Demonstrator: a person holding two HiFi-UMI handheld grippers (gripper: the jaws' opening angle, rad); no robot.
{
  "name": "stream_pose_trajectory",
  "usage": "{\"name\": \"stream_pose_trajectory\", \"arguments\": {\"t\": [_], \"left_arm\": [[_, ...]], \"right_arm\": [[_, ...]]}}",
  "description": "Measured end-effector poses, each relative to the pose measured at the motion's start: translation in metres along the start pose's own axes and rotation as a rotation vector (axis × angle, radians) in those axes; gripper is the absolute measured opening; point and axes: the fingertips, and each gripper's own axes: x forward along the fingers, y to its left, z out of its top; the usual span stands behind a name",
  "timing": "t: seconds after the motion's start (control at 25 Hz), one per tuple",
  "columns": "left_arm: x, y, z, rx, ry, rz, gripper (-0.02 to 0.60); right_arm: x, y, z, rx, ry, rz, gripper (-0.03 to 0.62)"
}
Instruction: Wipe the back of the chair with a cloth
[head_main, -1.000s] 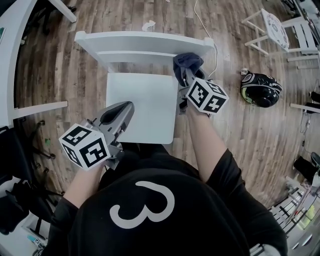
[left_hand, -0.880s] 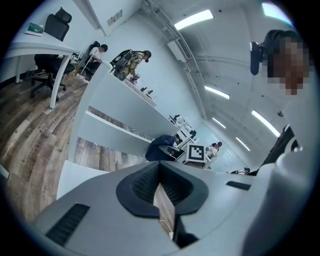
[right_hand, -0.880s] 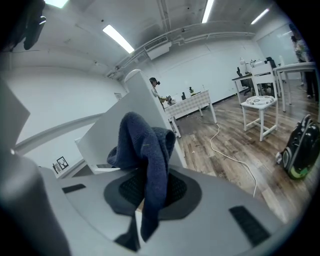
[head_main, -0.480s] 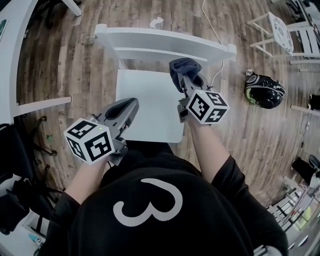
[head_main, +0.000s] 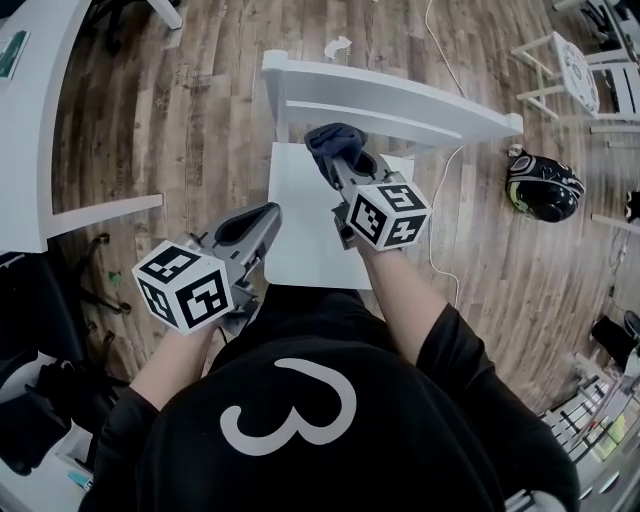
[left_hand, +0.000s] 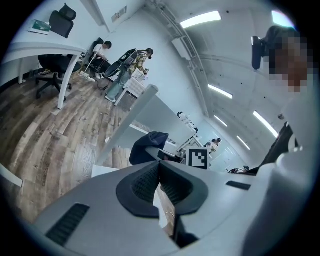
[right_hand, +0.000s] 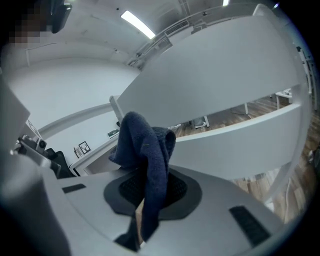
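Between the right gripper's (right_hand: 150, 189) jaws hangs a dark blue cloth (right_hand: 146, 150), pinched tight in the black pads with its bunched bulk standing up past the tips and a tail trailing down toward the camera. Just beyond those tips runs the white chair back (right_hand: 225, 75), its broad top rail above the cloth and a narrower rail beside it; whether cloth and rail touch cannot be made out. From the head view, the right gripper (head_main: 345, 172) reaches over the far part of the chair seat (head_main: 300, 235), the cloth at its front end against the lower rail's line. To its left and nearer the person, the left gripper (head_main: 255, 225) hovers by the seat's near left corner, apart from the chair back. The left gripper view shows its jaws pressed together with nothing held. Well off to the right gripper's right, a black helmet (head_main: 545, 185) lies on the wood floor (head_main: 200, 120).
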Motion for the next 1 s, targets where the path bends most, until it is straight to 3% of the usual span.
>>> {"name": "stream_pose_trajectory", "arguments": {"t": [0.4, 1.0], "left_arm": [[-0.037, 0.048, -0.008, -0.062, -0.014, 0.048, 0.014], [-0.048, 0.06, -0.011, -0.075, -0.013, 0.052, 0.014]], "right_arm": [[0.053, 0.024, -0.008, -0.015, 0.007, -0.025, 0.049], [0.074, 0.015, -0.012, -0.019, 0.004, -0.167, 0.049]]}}
